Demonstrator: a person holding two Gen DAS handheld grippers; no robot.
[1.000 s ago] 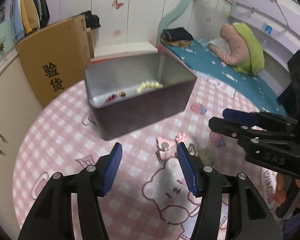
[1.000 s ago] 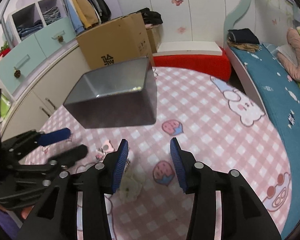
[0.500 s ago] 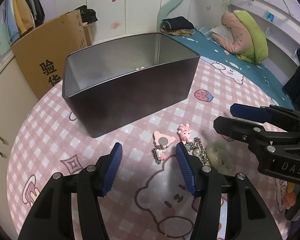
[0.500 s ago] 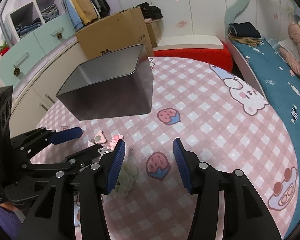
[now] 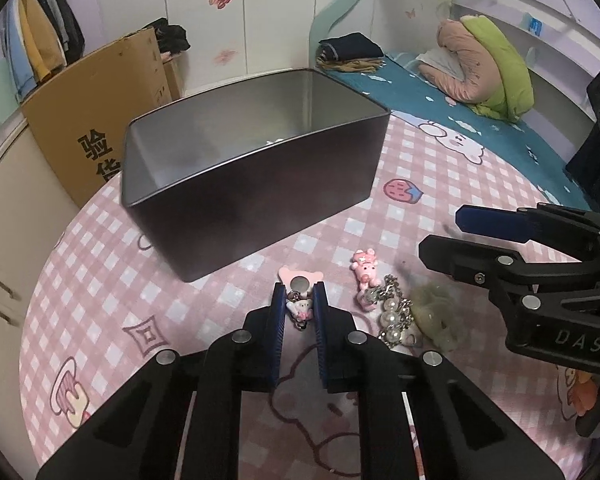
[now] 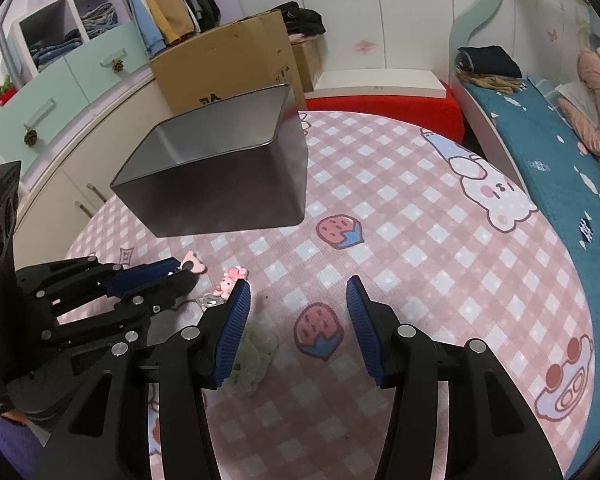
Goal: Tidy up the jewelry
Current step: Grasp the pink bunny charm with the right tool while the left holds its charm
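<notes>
A dark metal tin (image 5: 260, 184) stands open on the pink checked table, also in the right wrist view (image 6: 220, 184). My left gripper (image 5: 299, 300) is shut on a small pink-and-white charm (image 5: 300, 309) lying on the cloth; the charm hangs from a pink bear-shaped piece (image 5: 300, 278). To its right lie a pink pig charm (image 5: 365, 270), a pearl and chain piece (image 5: 392, 316) and a pale green scrunchie (image 5: 440, 316). My right gripper (image 6: 298, 304) is open and empty above the cloth, right of the scrunchie (image 6: 252, 360).
A cardboard box (image 5: 96, 120) stands behind the tin. A bed with blue sheet (image 5: 440, 96) runs along the right. Cabinets (image 6: 60, 80) line the left. The round table's edge (image 5: 32, 280) curves close on the left.
My left gripper has moved forward and down and shut its fingers around the small charm. The right gripper has stayed open and shifted slightly.
</notes>
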